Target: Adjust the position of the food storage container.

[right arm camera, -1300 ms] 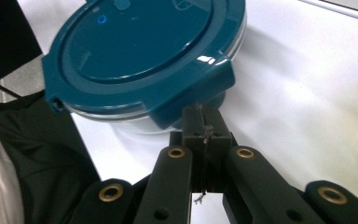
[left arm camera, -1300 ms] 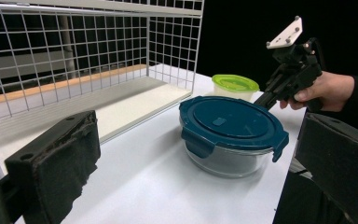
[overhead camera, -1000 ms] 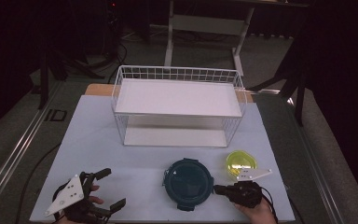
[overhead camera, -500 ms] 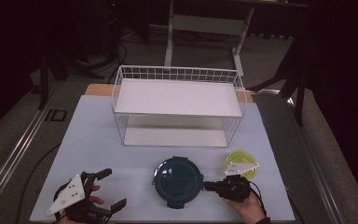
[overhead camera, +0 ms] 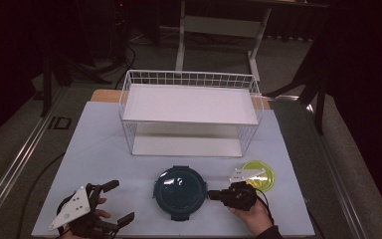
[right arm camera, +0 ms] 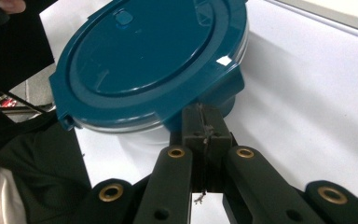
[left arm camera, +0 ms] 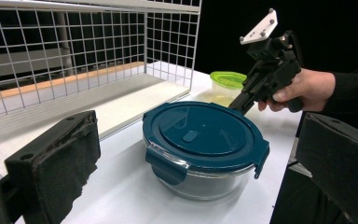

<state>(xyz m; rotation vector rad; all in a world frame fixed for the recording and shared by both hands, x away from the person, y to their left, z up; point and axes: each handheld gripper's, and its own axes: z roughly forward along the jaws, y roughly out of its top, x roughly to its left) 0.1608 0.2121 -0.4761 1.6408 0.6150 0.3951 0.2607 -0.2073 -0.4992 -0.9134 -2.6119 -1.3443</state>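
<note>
A round glass container with a teal clip-on lid [overhead camera: 179, 191] stands near the table's front edge, in the middle. My right gripper [overhead camera: 211, 195] is shut, with nothing between its jaws. Its tips press against the lid's right-hand clip [right arm camera: 205, 100], as the right gripper view shows from close up. In the left gripper view the container [left arm camera: 200, 135] sits ahead, between two wide-apart black pads [left arm camera: 56, 163], and the right gripper [left arm camera: 237, 105] touches its far side. My left gripper [overhead camera: 122, 200] lies open at the front left, apart from the container.
A small container with a yellow-green lid [overhead camera: 261, 177] stands just behind the right hand. A white wire rack [overhead camera: 189, 79] with two shelves takes up the back half of the white mat. The mat's front edge is close to both hands.
The right gripper has moved left, and the teal-lidded container has slid left in front of it. The left gripper has stayed where it was.
</note>
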